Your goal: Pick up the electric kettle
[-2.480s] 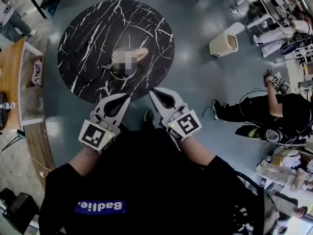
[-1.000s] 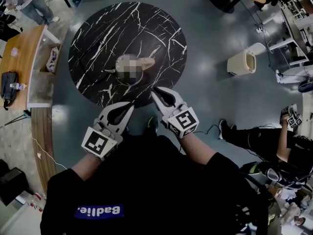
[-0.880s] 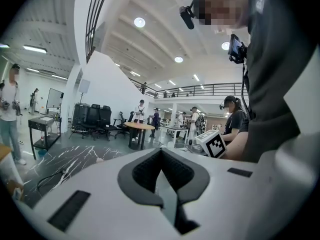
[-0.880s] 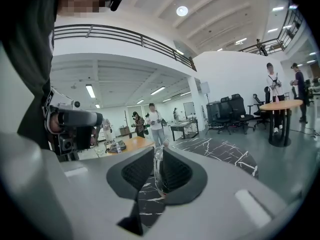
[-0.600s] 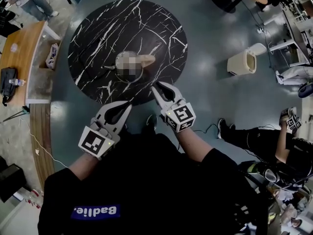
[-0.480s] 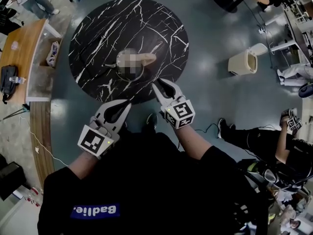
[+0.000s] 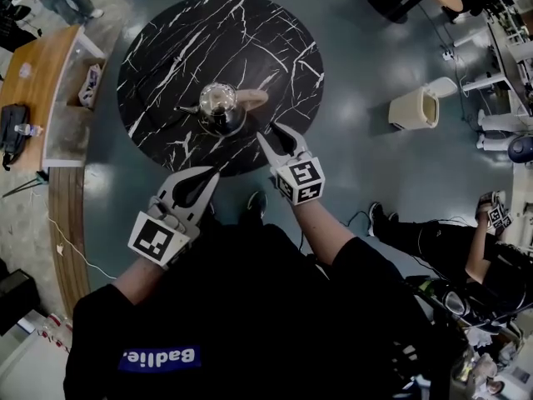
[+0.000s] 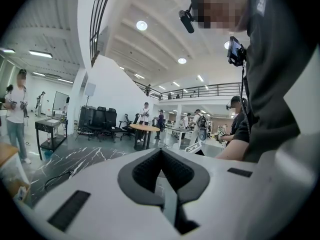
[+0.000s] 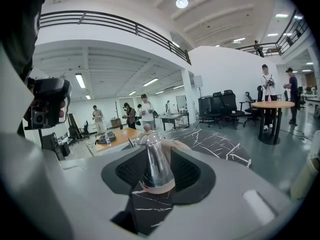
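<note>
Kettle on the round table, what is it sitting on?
The shiny kettle stands on the black table with white veins. The spot right beneath its bottom is covered by the kettle itself, so nothing there can be seen.

The round table (image 7: pixel 166 48) is black, veined with thin white streaks. The electric kettle (image 7: pixel 220 102) is mirror silver, its handle at three o'clock beige. The floor (image 7: pixel 358 57) is dull blue-grey. At the table's three o'clock stands a cream bin (image 7: pixel 414 107), at nine o'clock a brown wooden counter (image 7: pixel 25 82). The left gripper (image 7: pixel 212 173) is pale grey, its cube marked black-and-white.
</note>
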The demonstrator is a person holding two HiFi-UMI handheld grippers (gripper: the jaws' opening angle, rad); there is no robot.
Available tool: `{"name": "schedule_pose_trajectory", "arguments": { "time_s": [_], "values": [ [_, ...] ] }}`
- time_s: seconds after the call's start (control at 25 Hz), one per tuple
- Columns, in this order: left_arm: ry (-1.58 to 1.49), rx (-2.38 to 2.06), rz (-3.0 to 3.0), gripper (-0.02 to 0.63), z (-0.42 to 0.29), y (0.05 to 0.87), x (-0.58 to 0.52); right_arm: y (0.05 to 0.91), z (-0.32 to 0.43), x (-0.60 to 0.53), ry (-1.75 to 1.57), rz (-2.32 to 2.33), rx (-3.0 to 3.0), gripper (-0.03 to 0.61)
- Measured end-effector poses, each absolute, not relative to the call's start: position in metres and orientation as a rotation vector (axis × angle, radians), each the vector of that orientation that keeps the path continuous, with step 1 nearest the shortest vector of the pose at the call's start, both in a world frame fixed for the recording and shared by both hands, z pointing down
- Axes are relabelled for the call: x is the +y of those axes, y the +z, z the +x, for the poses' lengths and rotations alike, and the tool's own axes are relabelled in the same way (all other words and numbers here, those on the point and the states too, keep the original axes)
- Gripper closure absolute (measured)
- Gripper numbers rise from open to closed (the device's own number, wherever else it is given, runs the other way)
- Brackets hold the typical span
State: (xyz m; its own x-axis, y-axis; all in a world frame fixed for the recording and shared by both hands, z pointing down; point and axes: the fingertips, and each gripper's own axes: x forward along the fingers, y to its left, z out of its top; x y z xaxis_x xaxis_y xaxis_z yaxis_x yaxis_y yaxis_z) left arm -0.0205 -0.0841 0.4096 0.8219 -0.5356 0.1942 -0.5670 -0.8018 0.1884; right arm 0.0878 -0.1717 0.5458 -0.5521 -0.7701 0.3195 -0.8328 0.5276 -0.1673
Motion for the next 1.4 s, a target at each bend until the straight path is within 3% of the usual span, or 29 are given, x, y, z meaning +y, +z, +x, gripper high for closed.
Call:
{"name": "schedule_pose_trajectory", "arguments": {
  "time_s": [0.64,1.4],
  "values": [
    [0.161,-0.904,2.759,0.607,-0.029,0.409,-0.103,0.602,0.093,-0.215,0.536,1.4,-2.437,0.396],
    [0.238,-0.911,2.702,0.607,-0.048,0.428,-0.117,0.645,0.104,-0.27,0.474,1.482,-2.276,0.391]
  ]
}}
